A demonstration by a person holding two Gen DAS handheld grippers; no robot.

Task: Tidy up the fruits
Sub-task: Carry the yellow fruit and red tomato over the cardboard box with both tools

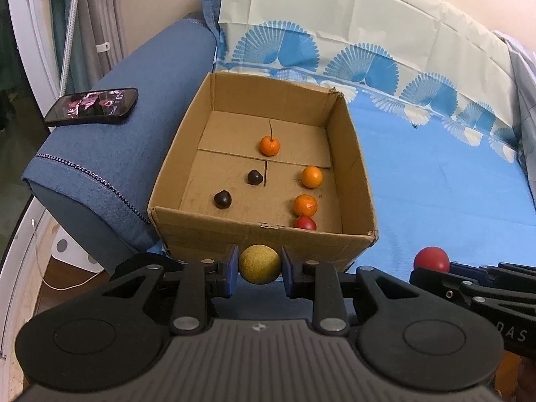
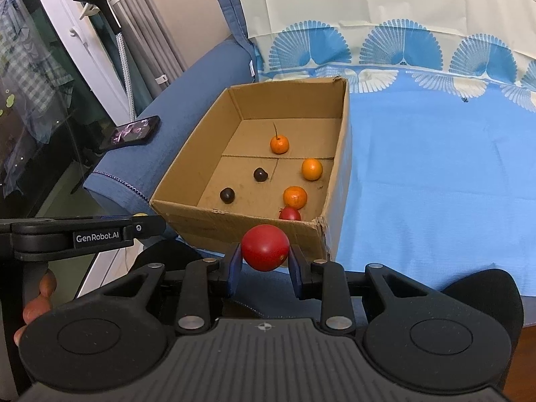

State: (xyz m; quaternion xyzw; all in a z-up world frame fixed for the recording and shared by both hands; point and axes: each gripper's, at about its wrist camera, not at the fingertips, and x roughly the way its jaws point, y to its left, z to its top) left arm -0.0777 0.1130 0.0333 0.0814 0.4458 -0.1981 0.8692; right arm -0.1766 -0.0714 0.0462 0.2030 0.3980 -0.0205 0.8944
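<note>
A red tomato [image 2: 265, 247] is clamped between the blue pads of the right gripper [image 2: 264, 263], just before the cardboard box [image 2: 234, 224]. Three oranges, two dark fruits and another red tomato [image 2: 290, 214] are contained inside.

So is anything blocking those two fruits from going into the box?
Only the cardboard box's near wall, which both claws must clear. The left claw grips a yellow-green fruit, the right claw a red one, just short of it. The box is open-topped.

Even, soft indoor light; sharp focus, strong fisheye bending at edges.
</note>
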